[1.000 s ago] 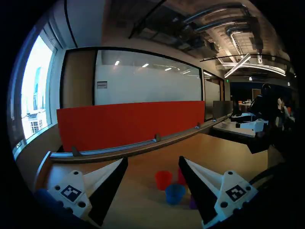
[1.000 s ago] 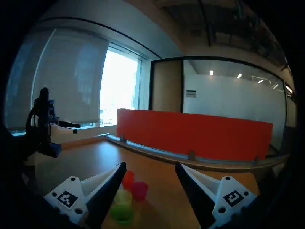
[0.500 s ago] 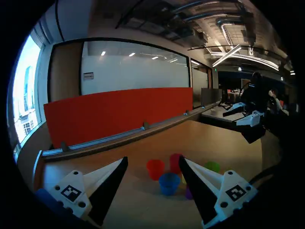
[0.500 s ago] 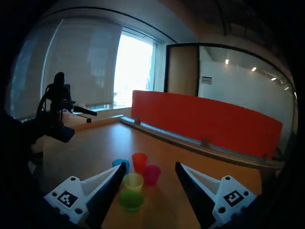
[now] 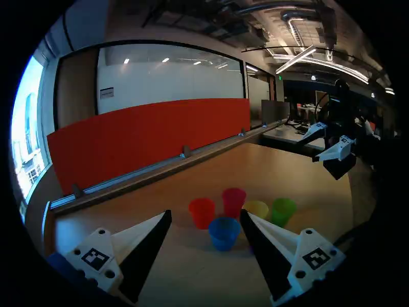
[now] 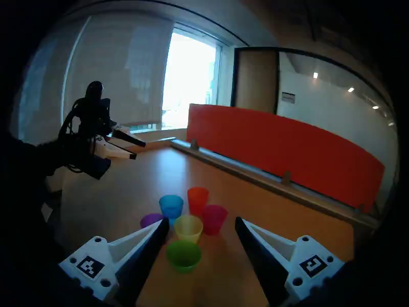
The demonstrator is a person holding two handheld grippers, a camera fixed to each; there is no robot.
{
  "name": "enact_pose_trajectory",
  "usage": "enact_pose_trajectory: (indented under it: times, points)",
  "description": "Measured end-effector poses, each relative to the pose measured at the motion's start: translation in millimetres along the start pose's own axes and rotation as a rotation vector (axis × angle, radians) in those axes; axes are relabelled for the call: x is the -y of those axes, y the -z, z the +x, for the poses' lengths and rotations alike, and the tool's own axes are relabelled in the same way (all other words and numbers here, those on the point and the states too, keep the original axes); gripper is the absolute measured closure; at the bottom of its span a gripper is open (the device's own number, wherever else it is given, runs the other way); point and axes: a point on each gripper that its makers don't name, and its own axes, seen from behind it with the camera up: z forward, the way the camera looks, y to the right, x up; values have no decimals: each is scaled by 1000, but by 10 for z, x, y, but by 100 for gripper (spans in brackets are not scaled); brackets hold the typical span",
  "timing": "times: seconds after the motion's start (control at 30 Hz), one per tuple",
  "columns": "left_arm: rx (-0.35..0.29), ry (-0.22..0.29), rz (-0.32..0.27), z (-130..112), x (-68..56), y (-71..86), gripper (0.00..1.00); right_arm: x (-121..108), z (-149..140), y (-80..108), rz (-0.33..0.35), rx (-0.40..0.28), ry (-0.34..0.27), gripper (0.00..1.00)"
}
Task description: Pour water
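Cups (image 6: pixel 188 228) are what we've got, six little plastic ones bunched close together on the wooden tabletop (image 5: pixel 296 174), all standing upright with the open end up.

In the left gripper view, the left gripper (image 5: pixel 204 212) points at the bunch with its fingers spread wide and gripping nothing. The blue cup (image 5: pixel 224 233) sits nearest, right between the fingertips. The red cup (image 5: pixel 202 212) and pink cup (image 5: pixel 233 200) are just behind it, and the yellow cup (image 5: pixel 255 208) and green cup (image 5: pixel 282 211) are off to the right.

In the right gripper view, the right gripper (image 6: pixel 201 221) faces the same bunch from another side, fingers also wide apart and empty. From there we see the green one closest and the yellow one right behind it. A purple cup (image 6: pixel 151 220) peeks out beside the left finger.

We can't tell whether any cup has water in it.

A long red divider (image 5: pixel 153 133) runs along the far edge of the tabletop, and there's a bright window (image 6: pixel 191 82) past its end.
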Motion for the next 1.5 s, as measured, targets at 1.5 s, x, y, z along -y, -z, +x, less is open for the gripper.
enact_pose_trajectory:
  times: [1.5]
  points:
    - [287, -59, -216, -1170, -360, -1013, 1, 32, -581, -299, 44, 111, -40, 0]
